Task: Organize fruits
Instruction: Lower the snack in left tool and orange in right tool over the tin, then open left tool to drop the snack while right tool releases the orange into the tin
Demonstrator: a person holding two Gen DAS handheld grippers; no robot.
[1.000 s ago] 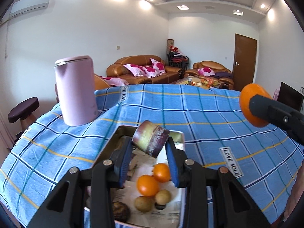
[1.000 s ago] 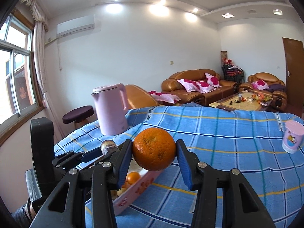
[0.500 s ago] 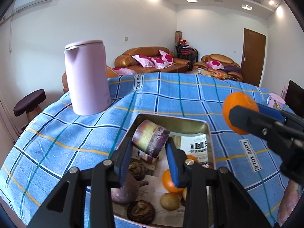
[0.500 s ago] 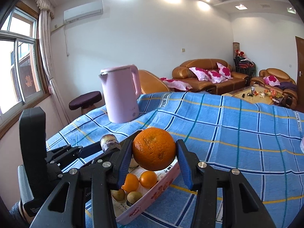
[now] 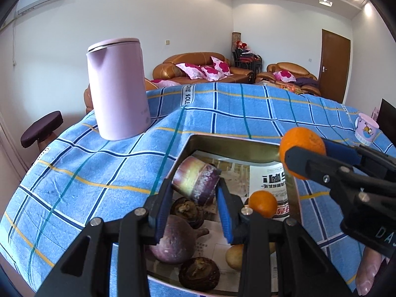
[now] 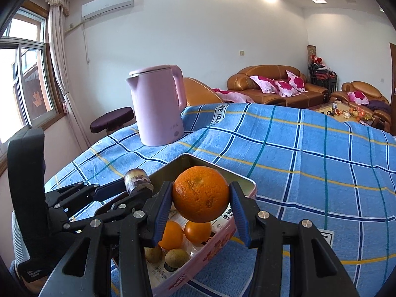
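Note:
My left gripper [image 5: 194,206] is shut on a short purple-and-cream sugarcane piece [image 5: 195,183] and holds it above the left half of a paper-lined metal tray [image 5: 230,140]. My right gripper [image 6: 201,204] is shut on a large orange [image 6: 200,193] and holds it over the tray's far end [image 6: 243,178]; the orange also shows at the right of the left wrist view [image 5: 300,141]. In the tray lie small oranges [image 6: 197,231], brown round fruits [image 6: 176,257], dark mangosteens [image 5: 199,273] and a purple root [image 5: 174,240].
A pink electric kettle [image 5: 117,87] stands on the blue checked tablecloth [image 5: 247,113] behind and left of the tray. A small pink cup [image 5: 366,129] sits at the far right. A dark stool [image 5: 40,130] is beyond the table's left edge; sofas stand behind.
Both grippers have moved forward and lower over the tray, each holding its fruit. The orange now hangs over the tray's far end and the kettle looks nearer.

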